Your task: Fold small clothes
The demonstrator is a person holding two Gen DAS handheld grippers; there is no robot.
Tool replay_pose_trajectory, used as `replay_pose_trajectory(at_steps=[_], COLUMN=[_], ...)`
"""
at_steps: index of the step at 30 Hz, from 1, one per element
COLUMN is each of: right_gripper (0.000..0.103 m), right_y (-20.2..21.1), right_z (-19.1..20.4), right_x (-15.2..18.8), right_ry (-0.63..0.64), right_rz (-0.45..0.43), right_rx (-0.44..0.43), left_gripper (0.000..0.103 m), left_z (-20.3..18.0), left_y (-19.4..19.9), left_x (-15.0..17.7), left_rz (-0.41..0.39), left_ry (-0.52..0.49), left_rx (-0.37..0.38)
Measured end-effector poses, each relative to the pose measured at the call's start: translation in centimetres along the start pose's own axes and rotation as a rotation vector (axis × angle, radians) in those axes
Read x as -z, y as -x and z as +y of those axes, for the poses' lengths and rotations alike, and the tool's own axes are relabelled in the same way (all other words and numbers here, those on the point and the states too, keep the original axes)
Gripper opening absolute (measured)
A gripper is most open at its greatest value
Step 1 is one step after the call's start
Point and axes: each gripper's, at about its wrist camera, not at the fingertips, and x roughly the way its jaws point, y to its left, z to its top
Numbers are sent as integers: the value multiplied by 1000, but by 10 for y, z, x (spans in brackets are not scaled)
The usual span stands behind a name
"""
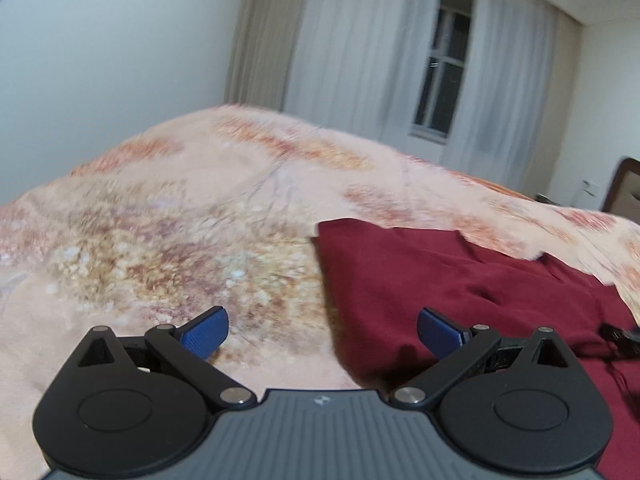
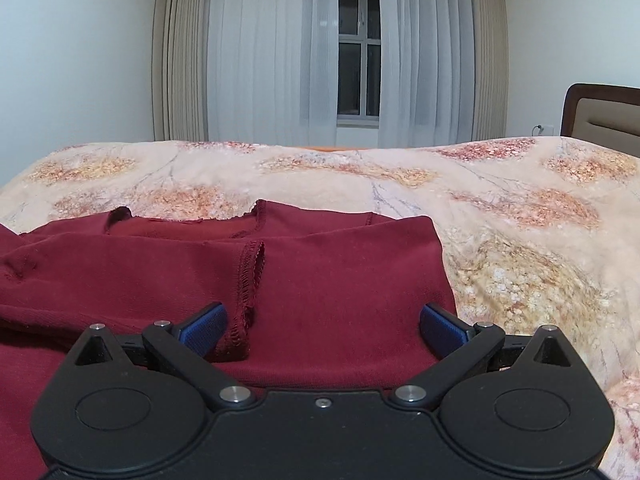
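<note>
A dark red garment lies on a bed with a floral peach blanket. In the left wrist view my left gripper is open and empty, over the garment's left edge. In the right wrist view the garment lies partly folded, with stitched hems showing near its middle. My right gripper is open and empty, low over the garment's near right part. Its blue left fingertip sits beside a stitched hem.
The blanket covers the bed around the garment. A wooden headboard stands at the right. A curtained window is beyond the bed. A small black object lies on the garment at the right in the left wrist view.
</note>
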Motion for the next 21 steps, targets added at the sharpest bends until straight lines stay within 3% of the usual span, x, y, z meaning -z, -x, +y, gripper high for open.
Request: replay_pose_trajectory(at_steps=[6, 9, 19, 21], right_gripper=[103, 103, 103, 103], right_y=[0, 0, -1, -1], right_z=[6, 5, 5, 5], right_x=[2, 2, 3, 3], right_ry=[28, 25, 26, 26], right_rz=[-10, -9, -6, -6], right_rx=[15, 13, 12, 11], left_gripper=[103, 103, 103, 103], left_z=[-37, -54, -31, -27], left_y=[-6, -18, -14, -16], left_x=[18, 24, 9, 9], left_rz=[73, 110, -31, -22], left_ry=[-198, -293, -96, -69], left_rx=[19, -88, -168, -195])
